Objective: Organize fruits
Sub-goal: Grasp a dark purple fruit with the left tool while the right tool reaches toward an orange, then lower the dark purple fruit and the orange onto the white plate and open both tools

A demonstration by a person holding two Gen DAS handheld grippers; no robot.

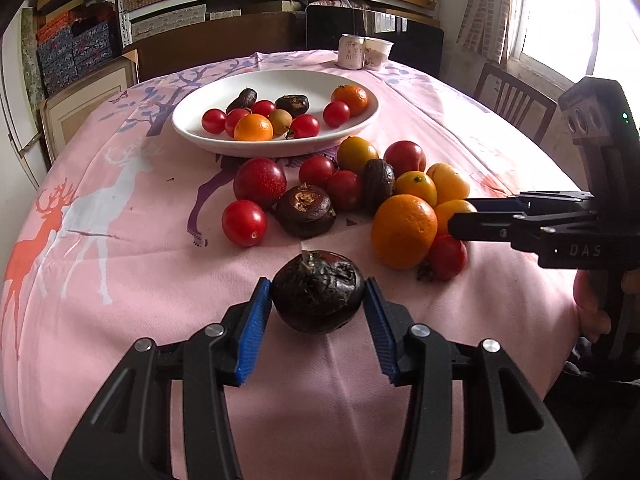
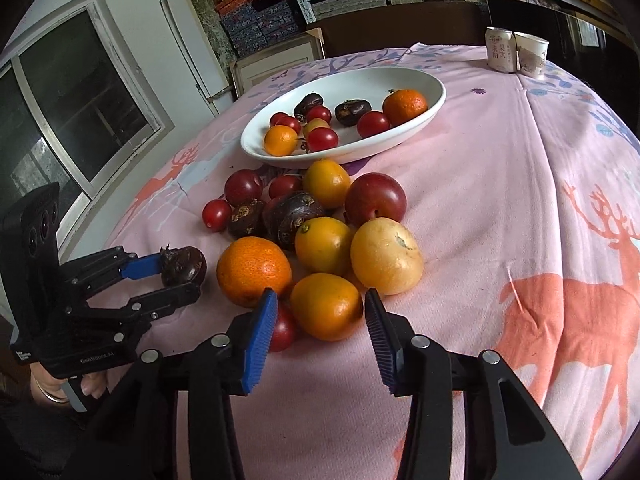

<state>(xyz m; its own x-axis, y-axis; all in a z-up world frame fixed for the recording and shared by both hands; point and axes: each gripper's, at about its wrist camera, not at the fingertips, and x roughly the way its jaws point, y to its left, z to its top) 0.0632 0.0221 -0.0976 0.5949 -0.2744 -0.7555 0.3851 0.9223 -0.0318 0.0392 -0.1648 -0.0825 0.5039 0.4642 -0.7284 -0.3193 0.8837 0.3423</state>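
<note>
My left gripper (image 1: 318, 300) is shut on a dark brown water chestnut (image 1: 319, 292), held just above the pink cloth; the same grip shows in the right wrist view (image 2: 182, 266). My right gripper (image 2: 320, 312) is open, its blue pads either side of a small orange kumquat (image 2: 326, 306) at the near edge of the fruit pile. The pile holds an orange (image 2: 254, 272), a yellow fruit (image 2: 386, 256), a red plum (image 2: 375, 200), cherry tomatoes and more chestnuts. A white oval plate (image 1: 224, 136) behind it holds several fruits.
A can (image 1: 351, 52) and a paper cup (image 1: 378, 53) stand at the table's far edge. A chair (image 1: 516, 98) stands at the right. Shelves with boxes fill the back wall. The table is round with a pink deer-print cloth (image 1: 120, 280).
</note>
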